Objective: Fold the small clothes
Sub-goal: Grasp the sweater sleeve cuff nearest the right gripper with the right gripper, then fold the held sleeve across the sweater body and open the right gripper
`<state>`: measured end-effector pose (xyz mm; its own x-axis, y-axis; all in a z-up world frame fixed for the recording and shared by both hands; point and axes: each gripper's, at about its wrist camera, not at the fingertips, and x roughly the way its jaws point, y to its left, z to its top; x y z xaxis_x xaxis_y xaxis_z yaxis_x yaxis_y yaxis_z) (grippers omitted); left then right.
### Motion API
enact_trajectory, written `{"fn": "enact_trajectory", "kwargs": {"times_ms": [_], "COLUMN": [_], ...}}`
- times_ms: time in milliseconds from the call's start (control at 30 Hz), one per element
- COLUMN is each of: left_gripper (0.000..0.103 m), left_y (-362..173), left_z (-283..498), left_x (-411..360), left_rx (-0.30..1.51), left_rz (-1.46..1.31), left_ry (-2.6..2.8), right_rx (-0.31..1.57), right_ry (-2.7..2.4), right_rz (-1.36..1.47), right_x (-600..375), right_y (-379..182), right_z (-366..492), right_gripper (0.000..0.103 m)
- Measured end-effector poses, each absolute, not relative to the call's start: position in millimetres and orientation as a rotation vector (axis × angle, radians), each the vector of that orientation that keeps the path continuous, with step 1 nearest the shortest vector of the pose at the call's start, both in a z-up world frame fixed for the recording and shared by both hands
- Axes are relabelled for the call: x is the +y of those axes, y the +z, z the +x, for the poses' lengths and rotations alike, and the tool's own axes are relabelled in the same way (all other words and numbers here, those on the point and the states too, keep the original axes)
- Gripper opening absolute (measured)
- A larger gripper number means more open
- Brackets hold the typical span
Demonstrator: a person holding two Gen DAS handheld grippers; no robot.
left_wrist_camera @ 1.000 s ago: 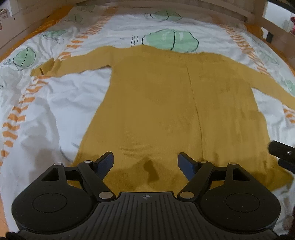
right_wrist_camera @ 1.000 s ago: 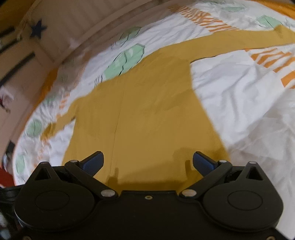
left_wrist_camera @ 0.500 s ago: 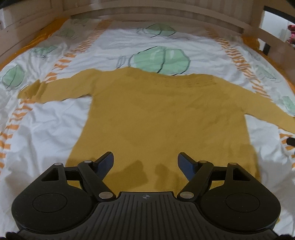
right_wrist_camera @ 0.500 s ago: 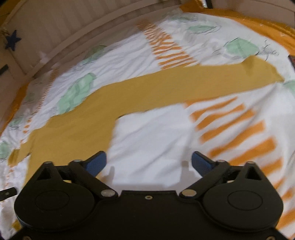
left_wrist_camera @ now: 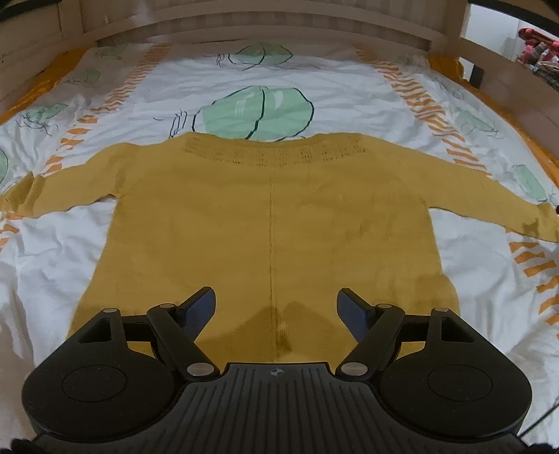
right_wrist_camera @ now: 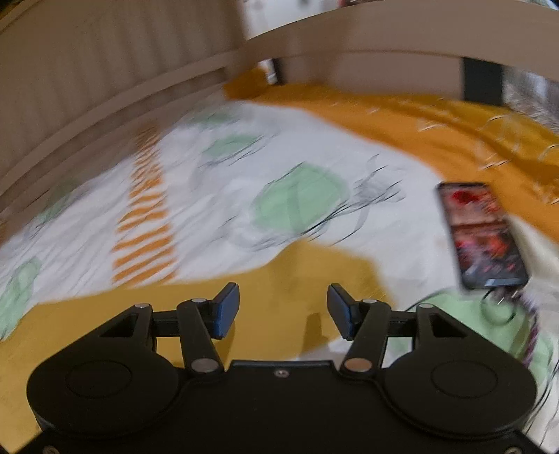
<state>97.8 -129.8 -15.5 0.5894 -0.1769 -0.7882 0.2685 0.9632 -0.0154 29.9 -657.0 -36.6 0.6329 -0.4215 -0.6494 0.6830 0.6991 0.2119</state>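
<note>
Your mustard-yellow sweater [left_wrist_camera: 272, 223] lies flat on the bed, spread over the white duvet [left_wrist_camera: 349, 94] with its green blobs and orange stripes. Its neckline points toward the wooden headboard [left_wrist_camera: 265, 31] at the far edge, and its hem lies nearest your left tongs [left_wrist_camera: 276, 307]. One sleeve reaches out toward the left edge of the bed, the other toward the right edge, both lying flat. A seam line runs straight down the middle of the body.

Your left tongs hang over the hem, about at that seam, with the jaws standing wide and nothing between them.

In the right wrist view, which is blurred, your right tongs [right_wrist_camera: 283, 307] are over the end of the sweater sleeve [right_wrist_camera: 279, 272] near the right edge of the bed. Their jaws have just been closing and now stand at a middling gap; the cloth shows below them, but the pads are not pressing on it.

Beyond the sleeve end, a phone [right_wrist_camera: 482, 234] with a lit screen rests on the duvet near the orange border of the bed, with a cable [right_wrist_camera: 496, 307] at its near end.
</note>
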Motion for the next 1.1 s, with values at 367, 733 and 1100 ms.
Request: {"fn": "enact_trajectory", "kwargs": {"times_ms": [367,733,1100], "left_gripper": [0.076,0.076,0.075], "left_y": [-29.3,-26.8,-28.5], "left_z": [103.0,102.0,109.6], "left_x": [-120.8,-93.4,-31.3], "left_rx": [0.945,0.921,0.873], "left_rz": [0.081,0.064,-0.009], "left_ry": [-0.233,-0.21,-0.163], "right_rx": [0.697,0.663,0.622], "right_ry": [-0.58,-0.34,0.054], "right_rz": [0.634,0.565,0.552], "right_x": [-702.9,-602.0,-431.0], "right_y": [-71.6,-12.8,45.7], "right_z": [37.5,101.8,199.3], "right_gripper": [0.025,0.016,0.016]}}
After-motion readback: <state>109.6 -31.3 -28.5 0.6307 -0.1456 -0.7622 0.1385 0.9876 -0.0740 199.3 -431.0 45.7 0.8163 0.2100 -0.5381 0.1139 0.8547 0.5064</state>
